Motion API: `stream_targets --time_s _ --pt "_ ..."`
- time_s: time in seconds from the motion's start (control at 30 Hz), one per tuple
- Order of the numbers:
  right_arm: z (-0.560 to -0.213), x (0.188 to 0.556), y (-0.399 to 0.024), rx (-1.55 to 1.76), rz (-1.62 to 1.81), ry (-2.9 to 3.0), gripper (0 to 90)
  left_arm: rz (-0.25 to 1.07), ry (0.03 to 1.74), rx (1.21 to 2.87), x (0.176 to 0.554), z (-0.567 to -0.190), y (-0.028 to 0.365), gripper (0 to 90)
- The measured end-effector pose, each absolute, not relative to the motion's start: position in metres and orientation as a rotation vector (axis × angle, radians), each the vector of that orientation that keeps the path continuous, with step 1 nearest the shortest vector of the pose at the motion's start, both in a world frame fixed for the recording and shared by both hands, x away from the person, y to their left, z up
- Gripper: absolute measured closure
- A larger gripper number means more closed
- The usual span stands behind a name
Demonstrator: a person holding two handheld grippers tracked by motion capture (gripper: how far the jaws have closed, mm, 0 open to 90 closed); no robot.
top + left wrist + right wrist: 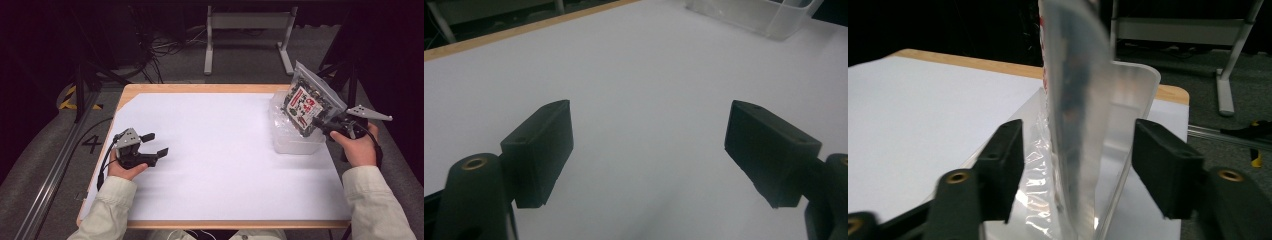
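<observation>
My right claw [324, 126] is at the near side of the clear bin [295, 135], which sits at the right end of the white sheet [225, 150] on the table [200, 88]. The snack bag [307, 102] stands up out of the bin, tilted, with its top edge above the bin's rim and its printed face toward me in the high view. In the right gripper view the bag [1075, 115] rises edge-on between my two jaws, and I can see a gap on each side, so the pads are apart and not pressing on it; the bag passes between them without being clamped. The bin's clear wall [1128, 125] shows just behind the bag, with crinkled plastic low at the left jaw. My left claw [156, 145] is well to the left of the bin, low over the sheet near its left edge, the hand [125, 167] behind it. Its jaws are spread wide in the left gripper view, with bare sheet [644, 90] between them, and the bin [754, 15] shows far off at the upper right there. The wooden edge of the table [524, 30] runs behind the sheet on the side away from the bin.
</observation>
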State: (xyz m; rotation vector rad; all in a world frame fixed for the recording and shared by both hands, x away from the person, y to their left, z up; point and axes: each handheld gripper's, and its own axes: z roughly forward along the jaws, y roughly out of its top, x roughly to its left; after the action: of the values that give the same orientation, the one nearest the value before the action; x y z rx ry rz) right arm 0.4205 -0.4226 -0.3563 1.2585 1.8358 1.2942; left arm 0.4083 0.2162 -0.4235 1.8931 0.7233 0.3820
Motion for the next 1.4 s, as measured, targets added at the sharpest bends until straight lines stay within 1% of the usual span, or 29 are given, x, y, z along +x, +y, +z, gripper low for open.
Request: stream_targets --time_s 0.07,0.27,0.43,0.53,0.63,0.9,1.17,1.4 --pt "-0.355 0.411 -0.422 1.241 1.306 1.832 28.9 0.386 0.717 1.915 0.404 -0.422 0.215 20.2" --pt "-0.355 0.380 -0.408 1.209 1.328 1.848 21.5 0.372 0.715 1.891 0.392 -0.422 0.217 20.4" --pt "-0.360 0.351 -0.398 1.204 1.344 1.828 23.1 0.374 0.703 1.897 0.386 -0.420 0.219 20.4" --pt "-0.362 0.342 -0.393 1.191 1.363 1.839 23.4 0.372 0.696 1.897 0.383 -0.419 0.219 20.4" --pt "-0.366 0.329 -0.378 1.133 1.366 1.895 23.3 0.373 0.683 1.891 0.381 -0.418 0.217 20.4" --pt "-0.370 0.323 -0.353 1.012 1.435 1.979 22.6 0.359 0.663 1.878 0.378 -0.416 0.214 20.4" --pt "-0.374 0.328 -0.332 0.878 1.481 2.045 22.7 0.345 0.660 1.862 0.374 -0.413 0.214 20.4" --pt "-0.386 0.336 -0.310 0.816 1.544 2.087 22.6 0.352 0.634 1.876 0.364 -0.411 0.212 20.0"
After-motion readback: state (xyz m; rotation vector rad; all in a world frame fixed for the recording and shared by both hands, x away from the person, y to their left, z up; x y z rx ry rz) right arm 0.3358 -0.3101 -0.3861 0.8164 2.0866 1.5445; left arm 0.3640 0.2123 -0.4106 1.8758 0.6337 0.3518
